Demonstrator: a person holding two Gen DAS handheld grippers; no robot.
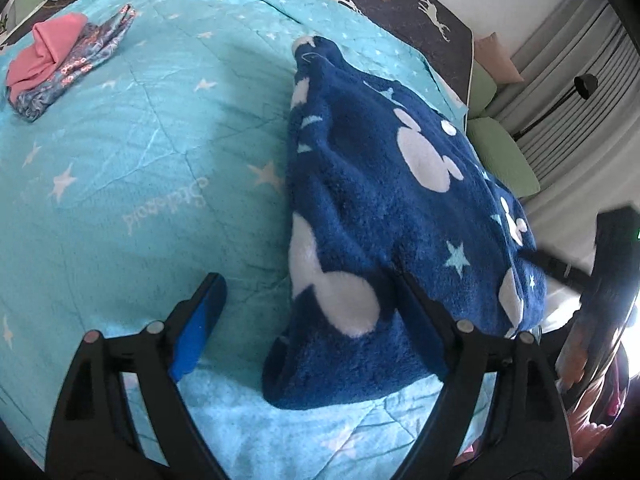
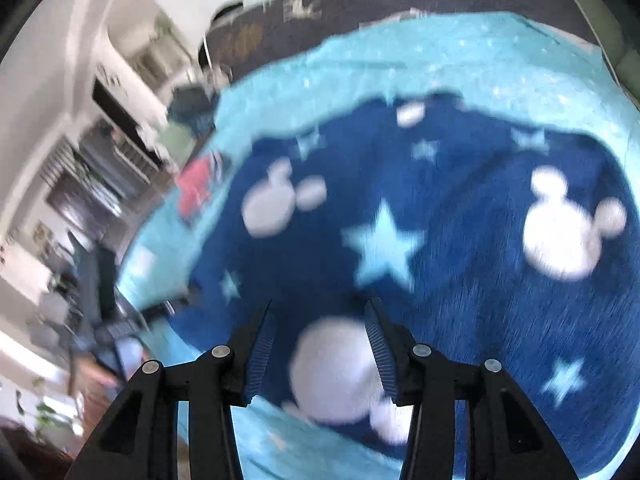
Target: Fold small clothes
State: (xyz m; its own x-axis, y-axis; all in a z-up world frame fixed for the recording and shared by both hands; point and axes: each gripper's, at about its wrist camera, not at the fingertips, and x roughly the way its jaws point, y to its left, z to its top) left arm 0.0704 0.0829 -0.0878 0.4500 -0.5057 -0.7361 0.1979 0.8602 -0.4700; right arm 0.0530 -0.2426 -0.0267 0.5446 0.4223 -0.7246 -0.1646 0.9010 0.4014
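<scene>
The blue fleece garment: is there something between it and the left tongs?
Nothing visible. The left tongs stand open right at the near edge of the blue fleece garment, one finger over the turquoise quilt.

My left gripper (image 1: 308, 292) points steeply downward, its jaws spread wide with nothing pressed between the pads. My right gripper (image 2: 320, 312) also tilts downward, its jaws set at a moderate gap; the blurred view does not show any grip.
</scene>
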